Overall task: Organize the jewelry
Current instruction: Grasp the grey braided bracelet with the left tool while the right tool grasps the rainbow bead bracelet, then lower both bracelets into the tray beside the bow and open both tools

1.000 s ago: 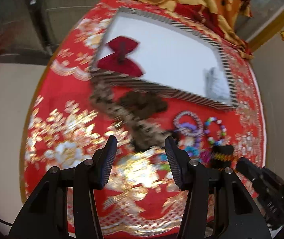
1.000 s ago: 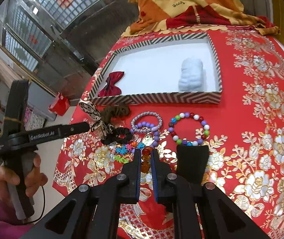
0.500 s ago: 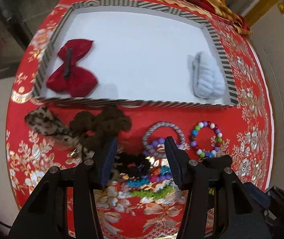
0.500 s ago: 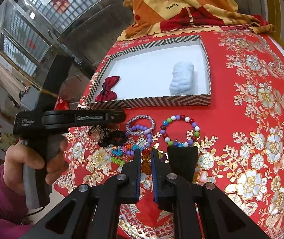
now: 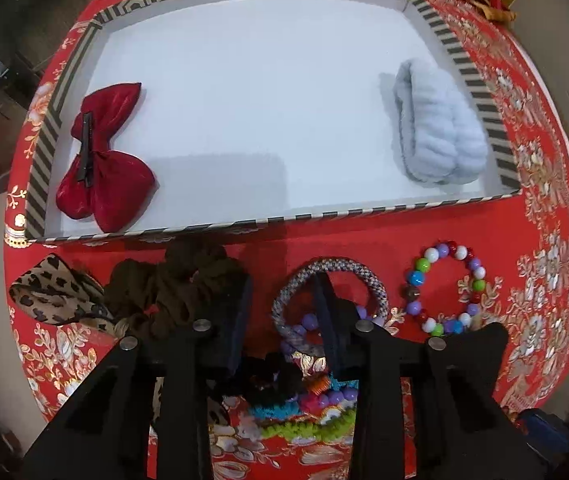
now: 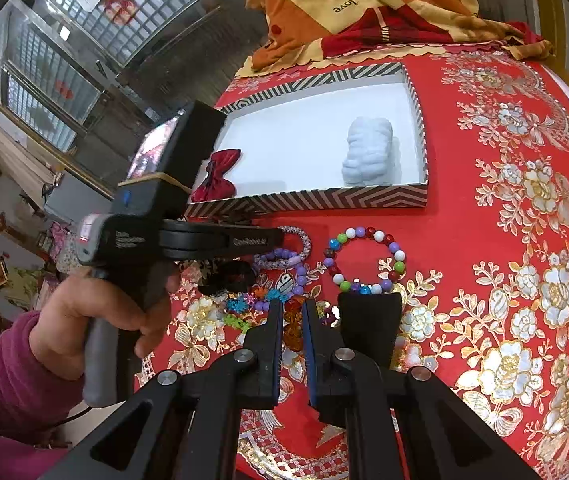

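A striped tray (image 5: pixel 496 148) with a white floor holds a red velvet bow clip (image 5: pixel 100 156) at left and a pale blue scrunchie (image 5: pixel 440 128) at right; the tray shows in the right wrist view (image 6: pixel 324 200) too. In front of it lie a leopard bow (image 5: pixel 48 296), a brown scrunchie (image 5: pixel 172 284), a grey woven bangle (image 5: pixel 348 272), a coloured bead bracelet (image 5: pixel 444 288) and a black scrunchie (image 5: pixel 272 380). My left gripper (image 5: pixel 282 292) is open, low over the gap between brown scrunchie and bangle. My right gripper (image 6: pixel 292 312) is nearly shut and empty, above amber beads (image 6: pixel 292 324).
A red and gold floral cloth (image 6: pixel 524 240) covers the round table. A folded orange blanket (image 6: pixel 364 4) lies behind the tray. Small bright hair ties (image 5: pixel 308 428) lie near the table's front edge. The person's left hand (image 6: pixel 96 312) holds the left gripper's handle.
My left gripper has moved forward and down toward the items in front of the tray, and its jaws have narrowed somewhat. My right gripper has stayed almost still.
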{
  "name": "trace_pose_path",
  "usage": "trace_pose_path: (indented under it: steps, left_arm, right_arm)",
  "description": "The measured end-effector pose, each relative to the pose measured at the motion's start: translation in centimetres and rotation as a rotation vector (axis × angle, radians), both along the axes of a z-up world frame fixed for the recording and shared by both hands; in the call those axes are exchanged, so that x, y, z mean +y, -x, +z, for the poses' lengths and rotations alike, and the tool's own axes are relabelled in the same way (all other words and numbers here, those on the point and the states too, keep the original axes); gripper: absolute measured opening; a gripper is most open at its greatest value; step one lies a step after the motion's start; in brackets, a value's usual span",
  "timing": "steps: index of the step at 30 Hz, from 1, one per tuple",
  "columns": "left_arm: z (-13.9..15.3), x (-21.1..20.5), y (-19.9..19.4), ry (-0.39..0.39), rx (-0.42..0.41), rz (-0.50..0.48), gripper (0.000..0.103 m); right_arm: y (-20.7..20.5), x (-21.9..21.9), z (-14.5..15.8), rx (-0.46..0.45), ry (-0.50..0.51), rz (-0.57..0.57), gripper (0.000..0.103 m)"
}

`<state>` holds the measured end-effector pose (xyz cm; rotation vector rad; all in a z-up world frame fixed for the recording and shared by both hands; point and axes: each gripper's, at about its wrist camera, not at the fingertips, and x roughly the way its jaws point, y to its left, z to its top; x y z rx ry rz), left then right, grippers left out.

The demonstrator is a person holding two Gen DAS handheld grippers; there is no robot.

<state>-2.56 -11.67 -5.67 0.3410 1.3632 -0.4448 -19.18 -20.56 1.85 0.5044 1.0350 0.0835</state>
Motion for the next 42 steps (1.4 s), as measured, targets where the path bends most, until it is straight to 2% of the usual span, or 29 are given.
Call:
trace_pose_path:
  steps: [3,5,7,13,24,30,42]
  left_arm:
    - [-0.1,0.0,-0.2,0.000,-0.011,-0.001,0.026]
    - [-0.1,0.2,-0.3,0.005,-0.022,0.004,0.013]
    - [-0.1,0.4,-0.7,0.028,-0.008,0.007,0.007]
    - [1.1,1.8,-1.0,0.109,0.016,0.041,0.006]
    - [6.3,3.4,-0.4,0.183,-0.059,0.077,0.006]
    - [7.7,5.2,-1.1,0.186,-0.095,0.099,0.006]
    - [7.8,6.2,-4.1,0.166,-0.138,0.146,0.006]
  right_arm:
    - [-0.4,-0.2,-0.1,0.001,-0.003,-0.001,0.009]
    - [-0.6,-0.3,-0.2,-0.001,-0.006,-0.004,0.009]
    - [-0.8,-0.4,-0.2,-0.003,-0.009,-0.006,0.009]
    - [-1.4,-0.6,0.6,-0.021,-0.003,0.002,0.009]
    - [-3.2,-0.5,2.3,-0.059,0.015,0.030,0.009]
    - [-4.6,-0.4,3.1,-0.069,0.033,0.051,0.009]
    - [-10.5,0.0,4.5,-0.089,0.084,0.107,0.009]
